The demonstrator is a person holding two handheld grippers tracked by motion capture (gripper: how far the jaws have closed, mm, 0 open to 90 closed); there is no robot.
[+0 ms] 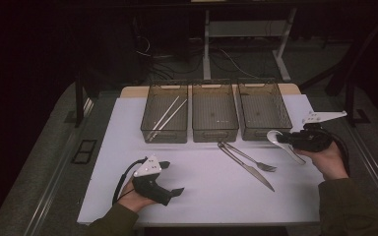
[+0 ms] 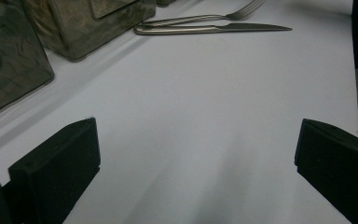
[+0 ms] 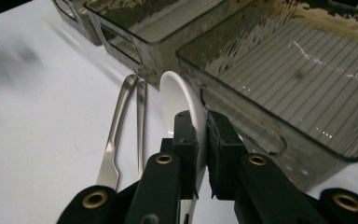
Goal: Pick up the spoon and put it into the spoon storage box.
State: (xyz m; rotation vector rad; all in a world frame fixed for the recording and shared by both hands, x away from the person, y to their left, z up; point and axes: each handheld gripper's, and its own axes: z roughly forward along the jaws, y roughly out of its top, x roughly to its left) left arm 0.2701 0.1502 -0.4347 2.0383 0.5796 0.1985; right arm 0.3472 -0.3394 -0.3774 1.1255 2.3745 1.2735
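- Currently the right gripper (image 1: 288, 139) has its jaws clenched on a white ceramic spoon (image 1: 277, 138), gripping the rim of the bowl edge-on, as the right gripper view shows (image 3: 179, 105).
- Spoon position: at the right of the white table (image 1: 202, 196), just in front of the right-hand bin (image 1: 264, 110). Whether it is lifted or touching the surface cannot be told.
- Long axis: runs from the bowl, nearer the bins, back and to the right; the handle end shows just beside the person's right hand (image 1: 327, 160). The bowl stands on edge, not flat.
- Left gripper (image 1: 170, 179): jaws released and wide apart, nothing between them, resting near the front left of the table.
- Probable step (judgement): sorting cutlery into the 3 bins; 2 chopsticks (image 1: 167, 117) lie in the left bin (image 1: 165, 113), so the spoon likely goes to an empty one.
- To do it well: keep the clamp firm, as a glazed rim could slip or pivot; line the long axis up with the bin's length before lowering.
- The fork (image 1: 256, 161) and knife (image 1: 248, 167) lie side by side at mid-table.
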